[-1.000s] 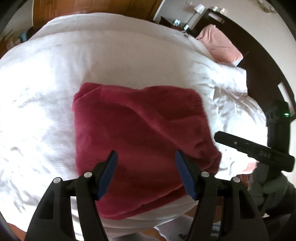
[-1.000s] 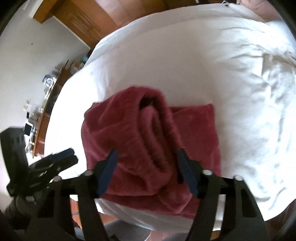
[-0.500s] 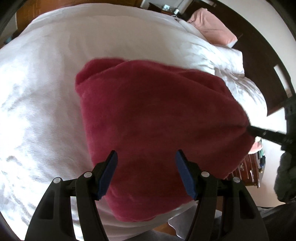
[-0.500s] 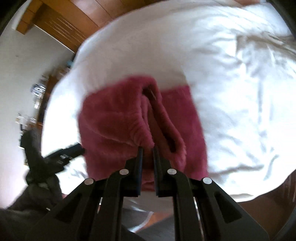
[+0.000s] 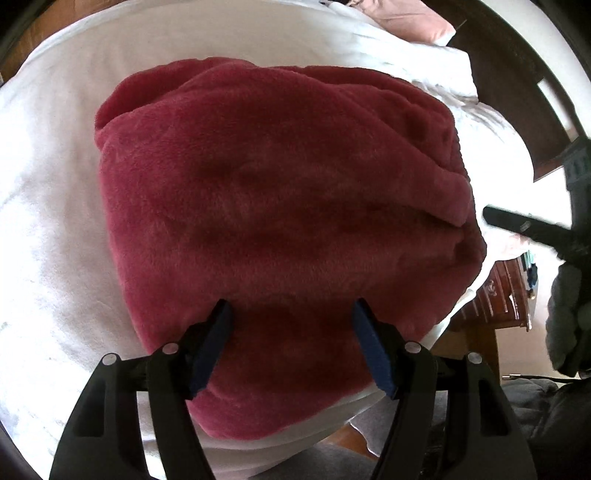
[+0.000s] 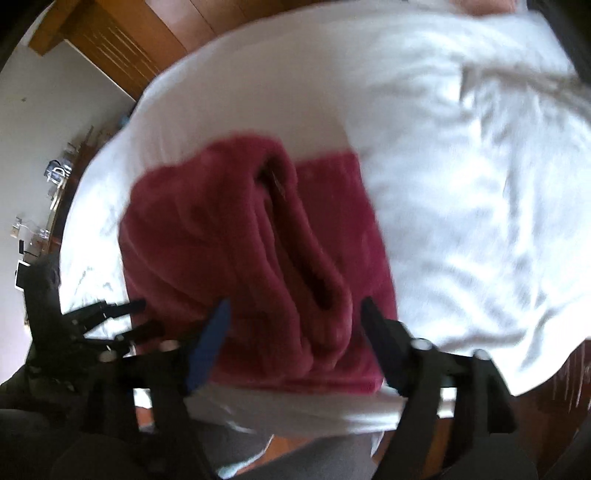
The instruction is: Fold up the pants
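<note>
Pants (image 5: 280, 206), one folded pile; two grippers, fingers (image 5: 212, 343) apart.

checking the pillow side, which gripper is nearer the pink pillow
Right. The pink pillow lies at the bed's far right corner; the right gripper works the pants' right edge, the left gripper hovers over their near middle, farther away.

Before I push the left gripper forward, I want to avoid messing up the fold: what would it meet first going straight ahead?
The folded red pants. The left gripper is open and its fingers point at the top of the bundle on the white bedding. How near is unclear, but nothing else lies between.
</note>
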`<state>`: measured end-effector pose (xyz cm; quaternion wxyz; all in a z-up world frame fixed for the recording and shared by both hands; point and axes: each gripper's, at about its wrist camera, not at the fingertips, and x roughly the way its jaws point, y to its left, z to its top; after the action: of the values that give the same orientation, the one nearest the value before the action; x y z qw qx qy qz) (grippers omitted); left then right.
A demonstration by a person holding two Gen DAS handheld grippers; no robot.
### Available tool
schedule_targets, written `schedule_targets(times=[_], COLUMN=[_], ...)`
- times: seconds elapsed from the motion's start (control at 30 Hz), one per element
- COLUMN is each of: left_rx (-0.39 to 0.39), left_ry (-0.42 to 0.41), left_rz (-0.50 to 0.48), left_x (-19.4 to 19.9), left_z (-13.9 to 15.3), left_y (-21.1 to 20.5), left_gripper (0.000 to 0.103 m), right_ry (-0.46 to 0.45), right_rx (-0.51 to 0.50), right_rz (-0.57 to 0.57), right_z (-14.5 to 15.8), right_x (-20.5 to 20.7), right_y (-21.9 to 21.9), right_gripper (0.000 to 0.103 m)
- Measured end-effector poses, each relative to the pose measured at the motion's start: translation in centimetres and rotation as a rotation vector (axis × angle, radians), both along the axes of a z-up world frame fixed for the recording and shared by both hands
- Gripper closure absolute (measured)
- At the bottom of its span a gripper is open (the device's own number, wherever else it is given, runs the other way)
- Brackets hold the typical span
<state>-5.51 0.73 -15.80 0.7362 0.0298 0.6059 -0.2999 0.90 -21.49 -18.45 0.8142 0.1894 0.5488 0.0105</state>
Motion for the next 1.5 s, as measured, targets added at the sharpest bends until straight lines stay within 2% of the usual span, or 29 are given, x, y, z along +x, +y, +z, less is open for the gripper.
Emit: schedule_targets(times=[0.1,0.17,0.2,0.23,0.27,0.3,0.33,0.4,0.47,0.53,0.63,0.83,0.93,0.97,1.03,1.07,1.1,1.2,1.27,1.4,1.43,1.47,1.5], left_rx=[0.005,0.011,0.013,0.017,0.021,0.021,0.021,0.024,0.021,0.011,0.001,0.031,0.082,0.107,0.125,0.124,0.122,0.12,0.12,0.129,0.132,0.137,0.141], left_ry=[-0.004,-0.008,-0.009,-0.009,-0.01,-0.009,-0.009,-0.013,-0.017,-0.029,-0.047,-0.033,-0.044,-0.057,-0.069,-0.072,-0.074,-0.074,-0.077,-0.08,-0.08,-0.082,-0.082], left_rz=[0.005,0.006,0.008,0.011,0.014,0.02,0.027,0.043,0.059,0.061,0.04,0.014,0.036,0.053,0.079,0.094,0.114,0.163,0.191,0.219,0.222,0.225,0.228], left_x=[-0.1,-0.2,-0.3,-0.3,-0.3,-0.3,-0.4,-0.7,-0.8,-1.2,-2.1,-3.9,-4.4,-4.4,-4.3,-4.3,-4.3,-4.4,-4.7,-4.9,-5.0,-5.0,-5.0], left_z=[0.0,0.1,0.1,0.1,0.1,0.1,0.1,0.2,0.5,1.2,1.7,0.4,-1.0,-1.4,-1.5,-1.4,-1.3,-1.2,-1.1,-0.9,-0.9,-0.9,-0.9], left_y=[-0.1,-0.4,-0.5,-0.6,-0.6,-0.6,-0.7,-0.5,-0.7,-1.1,-2.1,-4.5,-4.9,-5.0,-5.1,-5.1,-5.0,-4.7,-5.0,-5.4,-5.4,-5.4,-5.5], left_gripper=[0.036,0.036,0.036,0.036,0.036,0.036,0.036,0.036,0.036,0.036,0.036,0.034,0.034,0.033,0.031,0.03,0.03,0.029,0.029,0.029,0.029,0.029,0.029], right_ry=[-0.008,0.018,0.041,0.063,0.079,0.089,0.093,0.071,0.048,0.019,0.031,0.142,0.144,0.141,0.123,0.105,0.071,0.004,-0.027,-0.012,0.013,0.041,0.065], right_rx=[-0.028,-0.034,-0.046,-0.039,-0.041,-0.051,-0.057,-0.058,-0.024,0.032,0.037,0.088,0.1,0.116,0.111,0.101,0.108,0.118,0.138,0.189,0.208,0.244,0.273], right_rz=[0.035,0.074,0.093,0.109,0.119,0.124,0.126,0.142,0.137,0.126,0.131,0.08,0.105,0.125,0.163,0.168,0.173,0.188,0.208,0.241,0.241,0.236,0.223], right_z=[-0.3,-1.6,-2.6,-3.8,-4.4,-4.7,-4.6,-3.2,-1.7,0.4,0.9,-6.0,-7.2,-7.0,-5.7,-4.9,-3.9,-2.3,-1.7,-3.9,-4.9,-5.9,-6.4], right_x=[1.9,2.9,3.5,4.2,4.3,4.4,4.4,4.1,3.6,2.7,1.5,1.3,2.3,2.6,3.1,3.3,3.7,4.8,6.9,10.4,11.1,11.5,11.6], right_y=[0.6,1.2,1.8,1.9,2.1,2.3,2.4,2.2,1.5,0.0,-2.0,-4.7,-4.5,-4.6,-4.8,-5.3,-5.7,-6.4,-6.1,-5.1,-4.9,-4.8,-4.6], right_gripper=[0.025,0.025,0.029,0.034,0.052,0.063,0.067,0.084,0.094,0.094,0.094,0.094,0.088,0.082,0.063,0.05,0.047,0.047,0.047,0.047,0.049,0.066,0.071])
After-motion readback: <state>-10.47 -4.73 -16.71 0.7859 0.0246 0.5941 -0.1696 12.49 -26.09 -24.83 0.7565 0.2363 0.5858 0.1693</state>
